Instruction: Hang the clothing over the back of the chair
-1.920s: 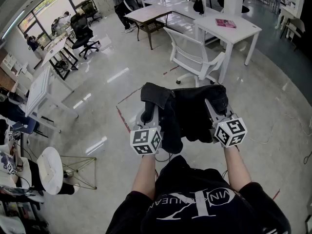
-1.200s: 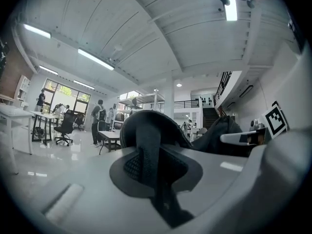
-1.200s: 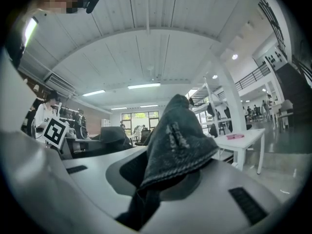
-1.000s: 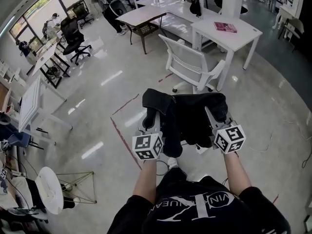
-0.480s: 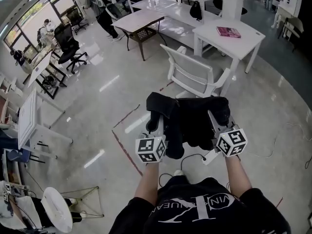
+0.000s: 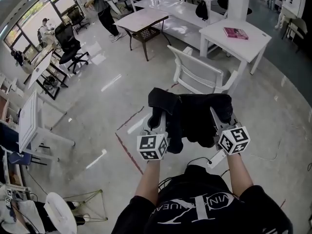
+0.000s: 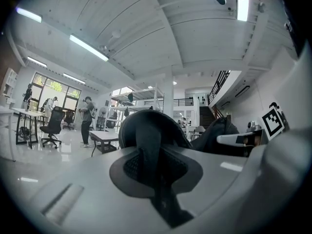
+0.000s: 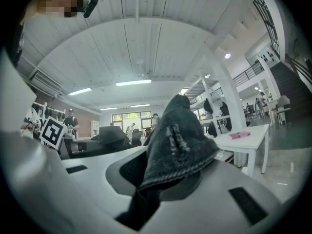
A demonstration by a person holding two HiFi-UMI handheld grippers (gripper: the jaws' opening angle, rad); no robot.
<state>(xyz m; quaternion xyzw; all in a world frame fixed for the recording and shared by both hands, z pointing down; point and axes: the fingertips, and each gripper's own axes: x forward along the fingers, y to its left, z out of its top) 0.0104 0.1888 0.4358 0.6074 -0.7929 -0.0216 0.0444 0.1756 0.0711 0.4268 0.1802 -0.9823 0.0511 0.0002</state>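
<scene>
A black piece of clothing (image 6: 192, 116) hangs stretched between my two grippers at chest height. My left gripper (image 6: 157, 115) is shut on its left end, where dark cloth (image 7: 148, 140) bulges between the jaws. Over on the other side my right gripper (image 6: 220, 112) is shut on the other end, a dark denim fold (image 8: 178, 145) sticking up from its jaws. The white mesh-backed chair (image 6: 201, 77) stands on the floor just beyond the clothing, its back towards me.
A white table (image 6: 240, 39) with a pink book (image 6: 236, 32) stands behind the chair. More white desks (image 6: 146, 18) lie further back. Black office chairs (image 6: 67, 42) and people stand at the far left. A red tape line (image 6: 127, 152) marks the glossy floor.
I have walked forward with both grippers carrying the clothing. The white chair and table have come closer and now sit just beyond the cloth.
</scene>
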